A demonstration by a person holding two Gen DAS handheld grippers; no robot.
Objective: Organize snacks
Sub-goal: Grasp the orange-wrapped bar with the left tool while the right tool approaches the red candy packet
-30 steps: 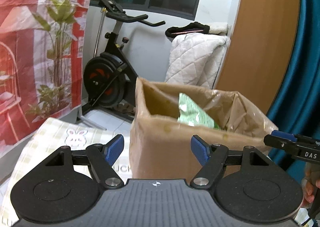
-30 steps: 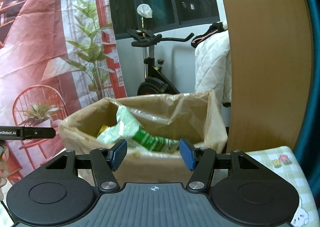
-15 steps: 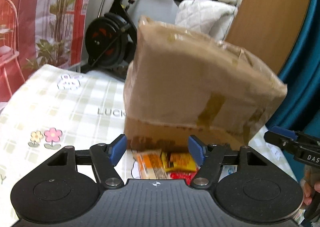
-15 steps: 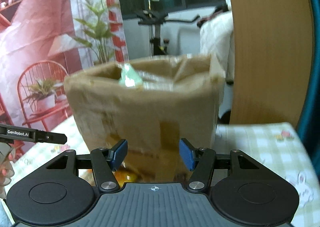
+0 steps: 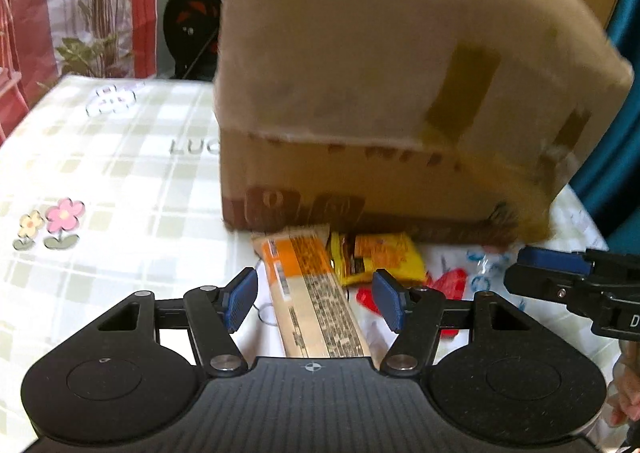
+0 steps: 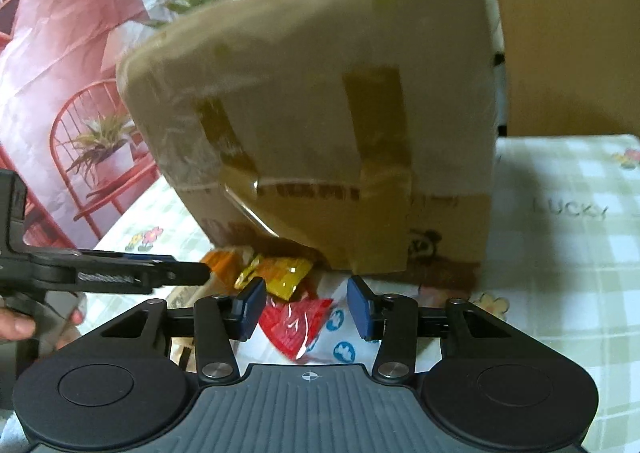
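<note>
Here both sets of fingers stand apart over snacks near the cardboard box (image 5: 360,101): left gripper (image 5: 316,303) open over an orange packet (image 5: 312,293), right gripper (image 6: 306,307) closing above a red wrapper (image 6: 296,325).

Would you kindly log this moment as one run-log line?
stage: reaching for snacks | left claw: open above orange bar | right claw: closing, red packet below, ungripped | cardboard box: behind

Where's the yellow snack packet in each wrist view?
Left wrist: yellow snack packet just above centre, at the cardboard box's foot, right of the long orange bar.
Right wrist: yellow snack packet left of centre, under the box's near corner, above the red packet.
Shared landmark: the cardboard box.
</note>
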